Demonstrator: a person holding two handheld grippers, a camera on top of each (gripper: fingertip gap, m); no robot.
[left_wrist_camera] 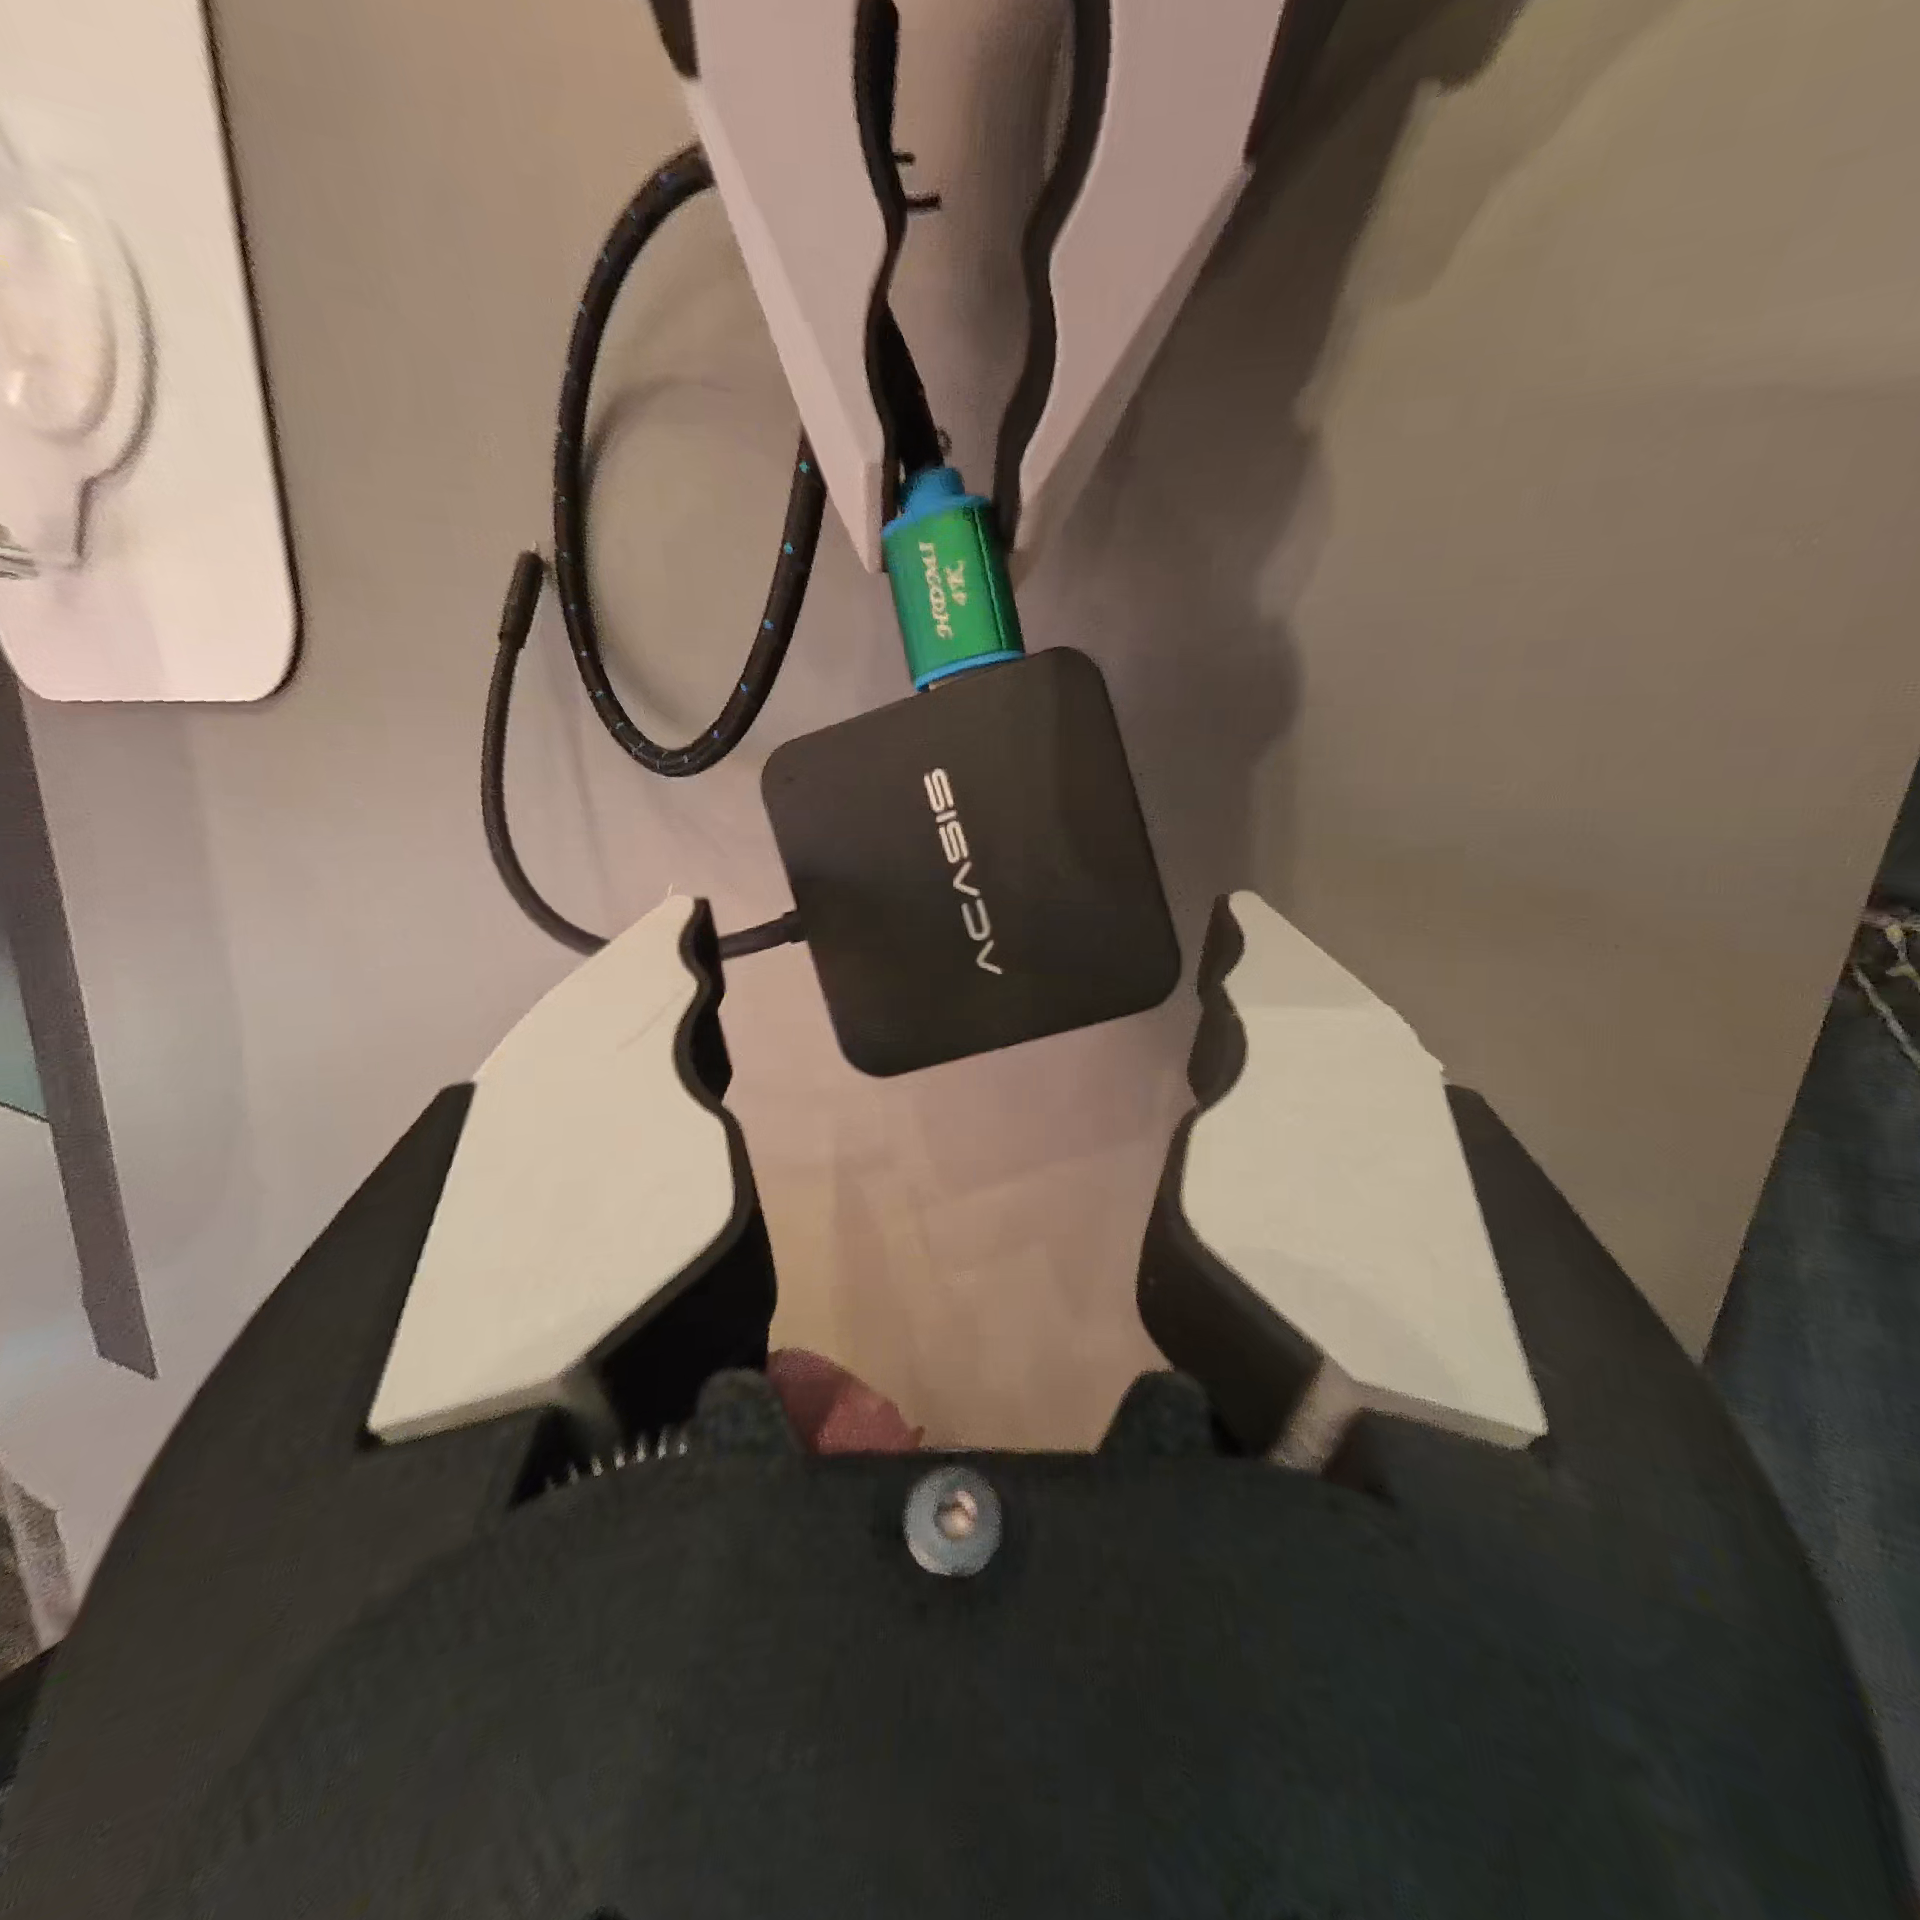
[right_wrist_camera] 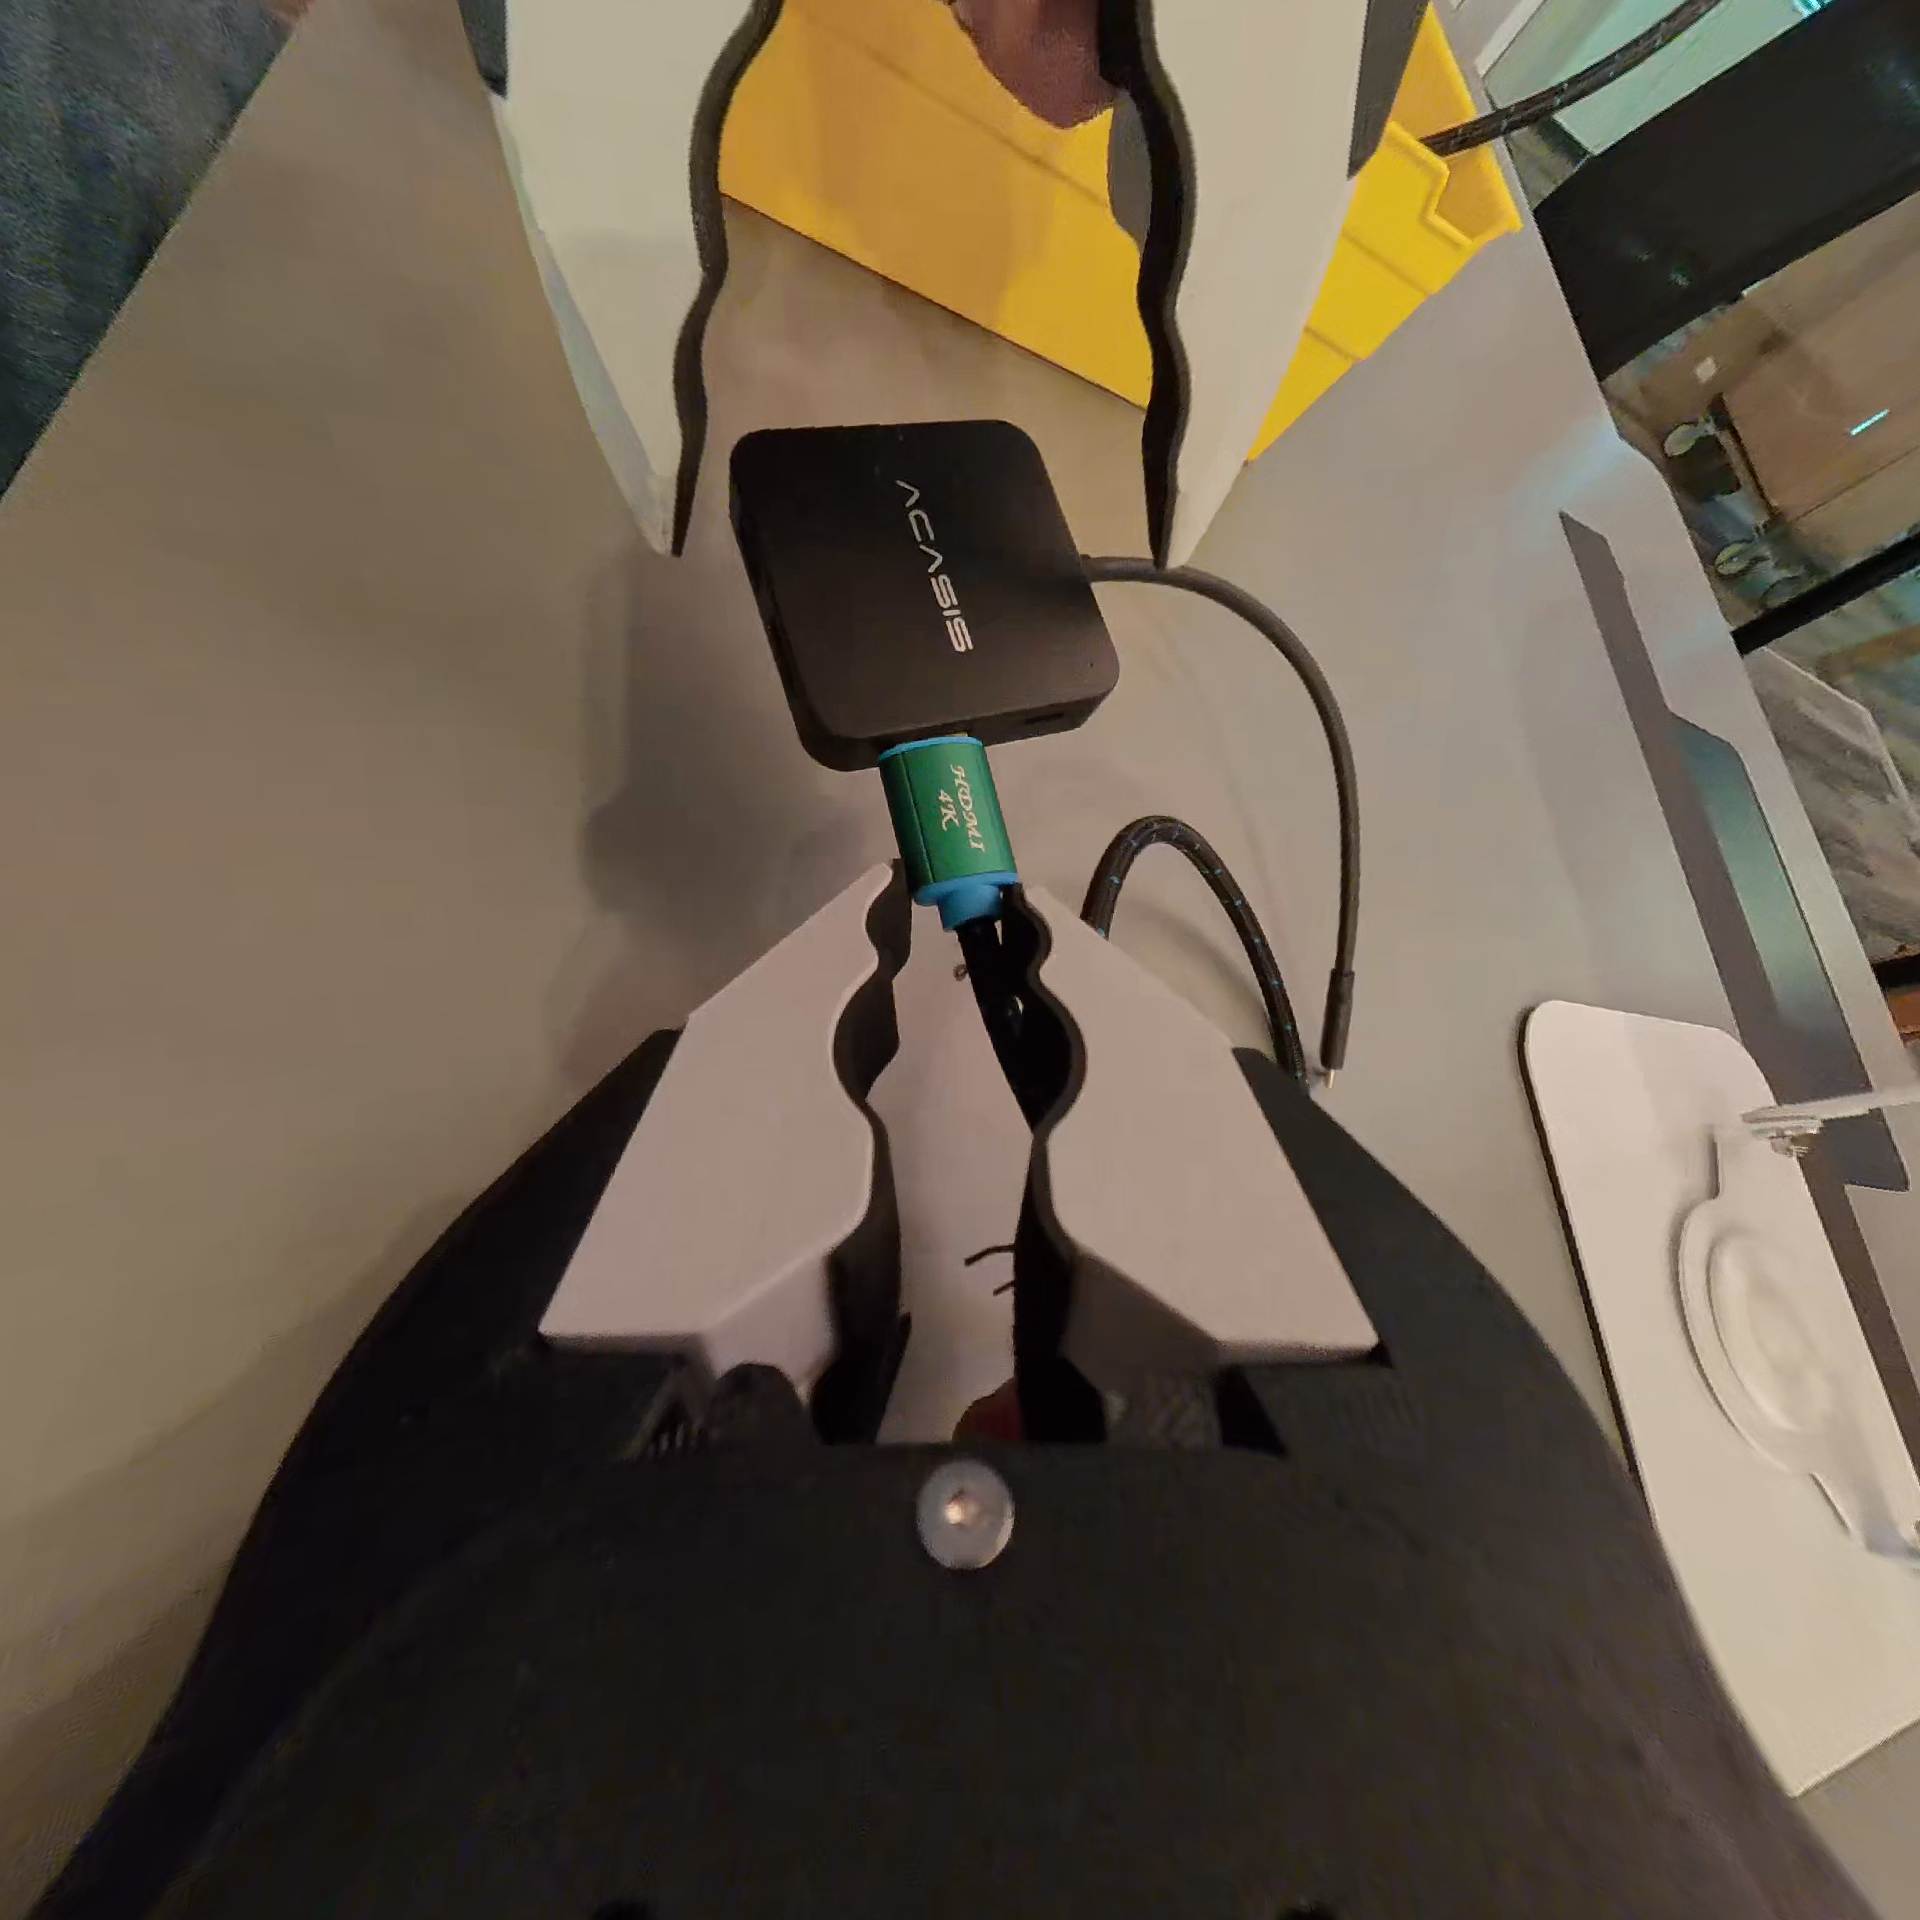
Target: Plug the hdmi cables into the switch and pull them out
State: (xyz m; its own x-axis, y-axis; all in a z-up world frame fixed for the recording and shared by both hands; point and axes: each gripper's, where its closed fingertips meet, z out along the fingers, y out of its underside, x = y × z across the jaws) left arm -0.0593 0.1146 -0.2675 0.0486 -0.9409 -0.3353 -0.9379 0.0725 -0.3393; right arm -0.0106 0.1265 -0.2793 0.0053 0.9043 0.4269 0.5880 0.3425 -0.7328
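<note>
A black square switch [left_wrist_camera: 966, 862] lies flat on the grey table; it also shows in the right wrist view [right_wrist_camera: 914, 592]. A green HDMI plug [left_wrist_camera: 951, 592] [right_wrist_camera: 945, 821] with blue ends has its tip in the switch's edge. My right gripper [right_wrist_camera: 961, 904] is shut on the black braided cable just behind the plug; it enters the left wrist view from the top [left_wrist_camera: 945, 520]. My left gripper [left_wrist_camera: 961, 914] is open, its fingers on either side of the switch's opposite end without touching it. It also shows in the right wrist view [right_wrist_camera: 920, 545].
The braided cable [left_wrist_camera: 592, 416] loops left of the switch. The switch's own thin lead [right_wrist_camera: 1340, 790] curls away to a loose small plug. A white board with clear plastic [right_wrist_camera: 1662, 1351] lies to the side. A yellow bin [right_wrist_camera: 935, 208] stands beyond the left gripper. Spacing between my two grippers at the tips: around 6 centimetres.
</note>
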